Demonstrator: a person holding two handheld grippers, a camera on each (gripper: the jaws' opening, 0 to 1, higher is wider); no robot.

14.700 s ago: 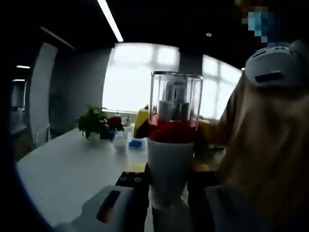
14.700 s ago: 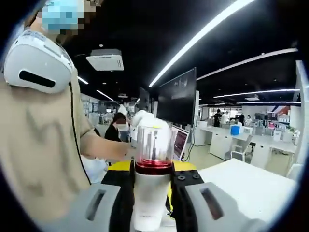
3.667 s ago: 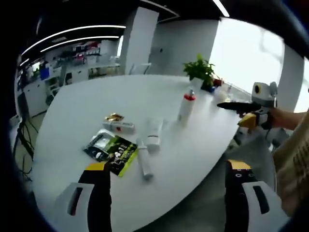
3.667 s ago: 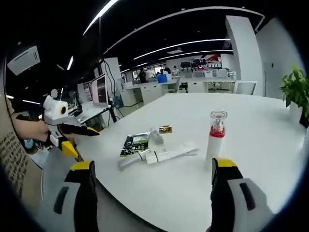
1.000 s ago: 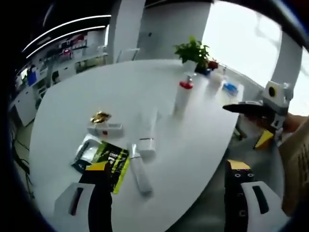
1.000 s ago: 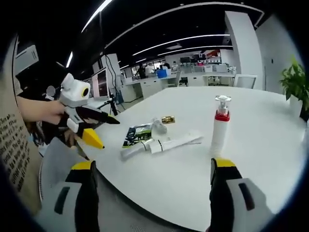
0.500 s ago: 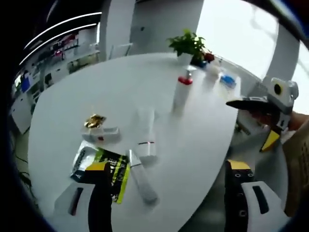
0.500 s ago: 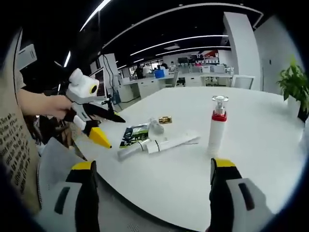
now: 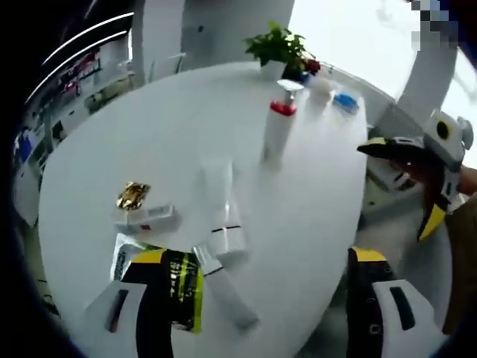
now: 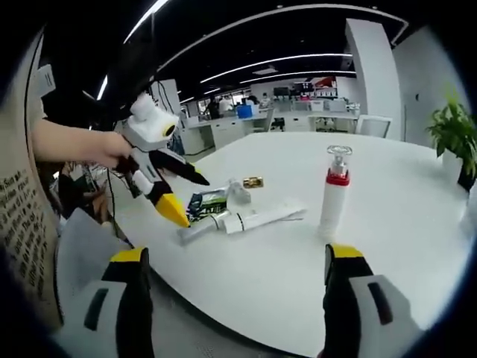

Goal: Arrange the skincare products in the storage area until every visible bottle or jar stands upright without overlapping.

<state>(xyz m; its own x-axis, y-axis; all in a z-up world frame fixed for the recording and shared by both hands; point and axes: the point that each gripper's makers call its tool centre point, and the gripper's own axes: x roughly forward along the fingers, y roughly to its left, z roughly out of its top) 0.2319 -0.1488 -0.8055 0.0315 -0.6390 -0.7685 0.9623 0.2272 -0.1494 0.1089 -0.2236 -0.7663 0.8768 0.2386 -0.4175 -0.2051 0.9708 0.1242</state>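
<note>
A white pump bottle (image 9: 278, 131) with a red collar and clear cap stands upright on the white table (image 9: 134, 119). Two white tubes lie flat nearer me: one (image 9: 223, 212) with its cap toward me, another (image 9: 226, 292) beside a green-black sachet (image 9: 183, 287). My left gripper (image 9: 257, 298) hangs open above the near table edge, over the sachet and tubes. In the right gripper view the pump bottle (image 10: 333, 194) stands right of the lying tubes (image 10: 257, 221), and the left gripper (image 10: 192, 200) hovers open just left of them. My right gripper (image 10: 238, 298) is open off the table edge, holding nothing.
A small white box (image 9: 145, 218) and a gold-wrapped item (image 9: 133, 195) lie left of the tubes. A potted plant (image 9: 279, 45), a white jar (image 9: 320, 86) and a blue item (image 9: 344, 101) stand at the far edge. A person's hand (image 10: 82, 145) holds the left gripper.
The left gripper has moved forward and lower over the lying tubes and sachet, which look larger in its view. The right gripper has hardly moved. The bottle and tubes stay put.
</note>
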